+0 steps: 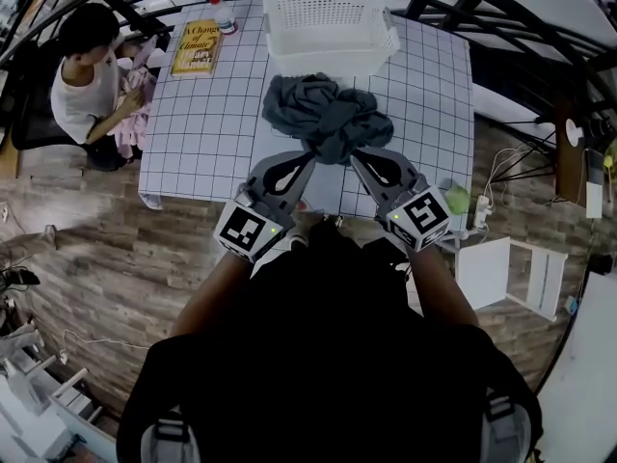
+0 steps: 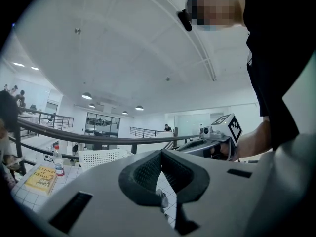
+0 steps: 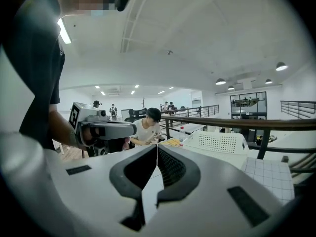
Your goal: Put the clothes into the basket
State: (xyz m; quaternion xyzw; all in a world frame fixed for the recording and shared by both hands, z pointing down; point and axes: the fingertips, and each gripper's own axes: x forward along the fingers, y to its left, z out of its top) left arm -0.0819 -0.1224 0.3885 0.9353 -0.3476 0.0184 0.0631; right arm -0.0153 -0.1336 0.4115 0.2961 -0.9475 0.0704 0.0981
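**Clothes.** The clothes (image 1: 326,116) are one bunched grey heap on the table (image 1: 207,133), about midway across and just on the near side of the basket (image 1: 330,58). From the head view the heap's far edge meets the basket's near wall, but real contact cannot be confirmed. The number of garments in the heap cannot be made out.

**Basket.** It is white with perforated walls and stands at the table's far edge.

**Left gripper.** The left gripper (image 1: 307,158) comes in from the near left. Its fingers are together, tip to tip, with nothing clamped between them. In its own view, only the gridded tabletop shows through the gap behind the tips.

**Right gripper.** The right gripper (image 1: 355,156) comes in from the near right. Its fingers are likewise closed on each other and empty.

**Contact.** From above, both tips overlap the heap's near edge. Neither gripper view shows the heap, because the jaw bodies cover that area. Whether either tip touches the cloth cannot be told.

**Obstructions.** The person's dark torso and arms fill the lower head view and hide the table's near edge.

**Surroundings.**
- A book (image 1: 197,46) and a bottle (image 1: 223,14) sit at the table's far left.
- A seated person (image 1: 87,75) at the left side handles pink cloth.
- A white stool (image 1: 511,270) stands on the floor to the right.
- A small green object (image 1: 456,199) at the near right corner is too small to identify.
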